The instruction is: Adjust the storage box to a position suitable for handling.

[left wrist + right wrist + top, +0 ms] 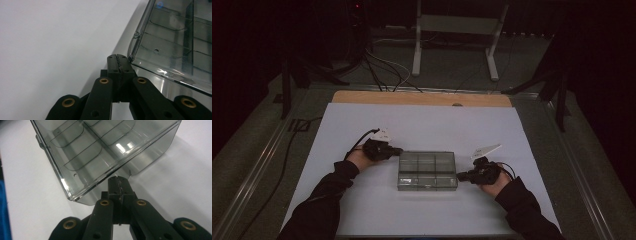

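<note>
Closed fingers (117, 58) at clear box (175, 42) corner, open sheet (55, 40) beside.

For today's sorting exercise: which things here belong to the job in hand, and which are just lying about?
In the job:
- clear compartment box
- left hand-held gripper, shut, at the box's edge
- right hand-held gripper, shut, at the box's edge

Lying about:
- white table sheet
- floor cables
- metal stand
</note>
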`<state>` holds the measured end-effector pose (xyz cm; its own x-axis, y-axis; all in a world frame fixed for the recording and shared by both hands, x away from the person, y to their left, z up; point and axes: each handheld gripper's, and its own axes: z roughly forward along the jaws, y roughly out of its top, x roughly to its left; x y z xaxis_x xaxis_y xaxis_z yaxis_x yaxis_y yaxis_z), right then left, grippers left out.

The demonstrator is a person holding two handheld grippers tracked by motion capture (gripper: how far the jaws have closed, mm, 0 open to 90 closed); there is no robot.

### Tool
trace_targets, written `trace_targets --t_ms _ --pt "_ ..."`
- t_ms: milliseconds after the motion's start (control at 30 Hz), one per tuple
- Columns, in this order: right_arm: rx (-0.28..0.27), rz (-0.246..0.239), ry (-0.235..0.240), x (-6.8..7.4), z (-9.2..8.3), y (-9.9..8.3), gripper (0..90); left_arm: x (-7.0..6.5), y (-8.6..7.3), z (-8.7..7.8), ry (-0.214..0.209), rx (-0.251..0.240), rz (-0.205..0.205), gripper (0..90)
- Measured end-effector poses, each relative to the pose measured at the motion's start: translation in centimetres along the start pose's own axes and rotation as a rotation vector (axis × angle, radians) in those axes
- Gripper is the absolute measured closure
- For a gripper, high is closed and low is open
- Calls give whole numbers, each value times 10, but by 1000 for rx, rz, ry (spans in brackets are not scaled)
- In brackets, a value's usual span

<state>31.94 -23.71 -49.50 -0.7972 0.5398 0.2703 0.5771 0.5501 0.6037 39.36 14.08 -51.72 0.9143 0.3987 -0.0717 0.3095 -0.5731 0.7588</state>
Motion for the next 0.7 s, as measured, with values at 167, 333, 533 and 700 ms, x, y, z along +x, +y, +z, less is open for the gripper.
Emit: trace_targets --t_ms 167,333,533,700 --pt "4 -6 19 13 -2 -8 900 -11 -4 -5 -14 7 2 900" --pt "2 -20 29 25 -4 -18 900 -25 -8 -10 -33 20 16 900" --pt "-14 -17 68 39 -8 -32 900 -41 -14 -15 -62 25 18 900" --pt "-22 -30 79 47 -10 -41 900 -51 -16 -19 -84 42 27 900"
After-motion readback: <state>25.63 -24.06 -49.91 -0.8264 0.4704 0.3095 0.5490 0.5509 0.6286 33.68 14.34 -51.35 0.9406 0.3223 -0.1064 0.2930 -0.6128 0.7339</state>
